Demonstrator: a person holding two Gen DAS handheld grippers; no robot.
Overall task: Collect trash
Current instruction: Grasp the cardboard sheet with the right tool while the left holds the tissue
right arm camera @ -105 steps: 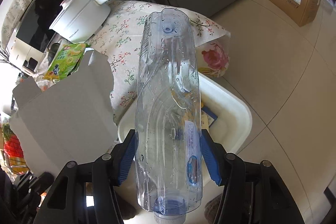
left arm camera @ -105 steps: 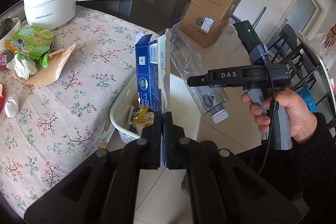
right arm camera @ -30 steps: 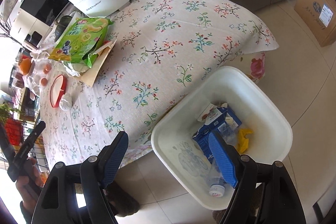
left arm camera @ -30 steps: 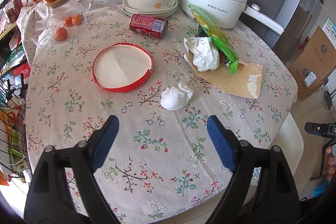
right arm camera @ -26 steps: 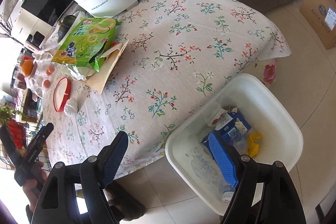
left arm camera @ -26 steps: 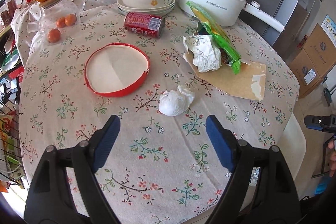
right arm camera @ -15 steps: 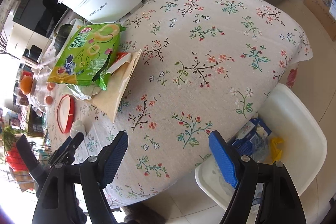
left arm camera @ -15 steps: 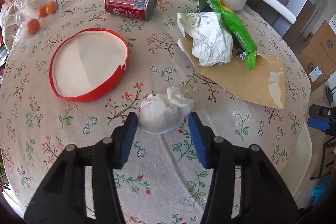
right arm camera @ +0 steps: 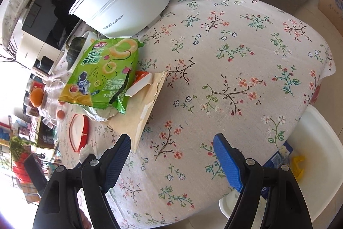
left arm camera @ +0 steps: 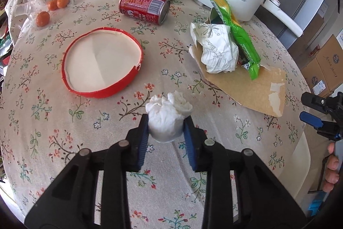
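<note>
Tissue wad (left arm camera: 168, 119) upright between left gripper (left arm camera: 166, 132) fingers (left arm camera: 143, 136)

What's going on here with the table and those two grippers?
A person is clearing trash off a floral table. The left gripper has just been closing its jaws and now pinches a crumpled white tissue between them. The right gripper hangs open and empty over the table edge, next to a white bin with some trash already in it. A chip bag, cardboard, crumpled paper and a can are still on the table.
</note>
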